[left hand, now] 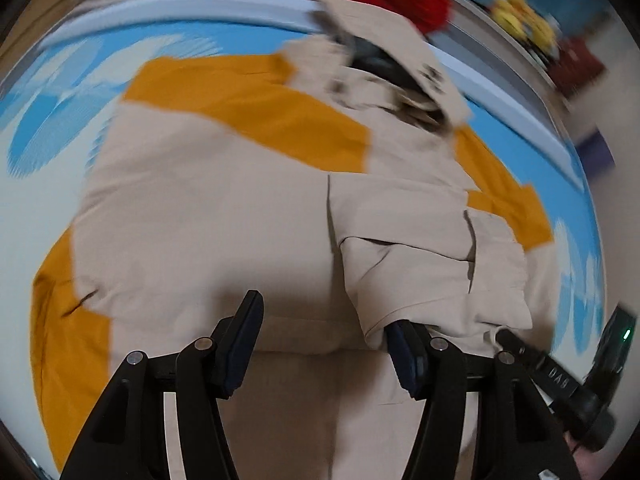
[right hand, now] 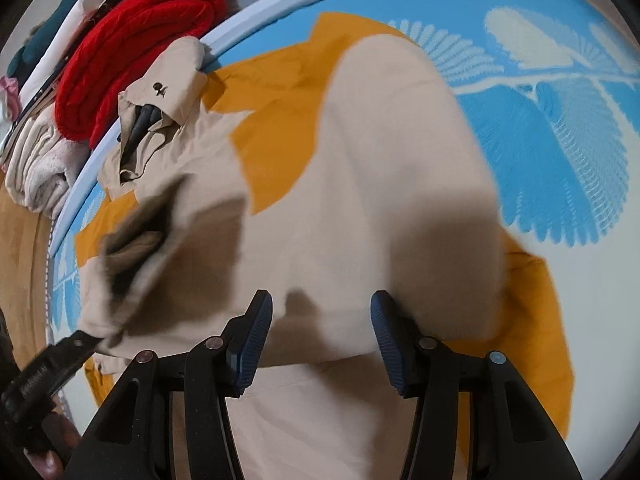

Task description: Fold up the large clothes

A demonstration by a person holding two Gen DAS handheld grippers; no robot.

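Beige-and-mustard jacket (left hand: 208,216) spread flat on a blue patterned mat (left hand: 52,132), lying ahead of and beneath both claws. Left claw (left hand: 324,344): released, jaws wide apart; a folded beige sleeve (left hand: 420,248) lies just ahead of its right finger, its cuff touching that finger, apparently laid across the body as part of the fold. At this claw's far right, the other tool's dark body enters the view. Right claw (right hand: 320,336): also released, jaws spread over the jacket's lower hem, probably ready to take the edge for the next fold. Ahead and to its left, the collar (right hand: 168,92) points toward a red knit (right hand: 132,48) and stacked garments beyond the mat's edge.
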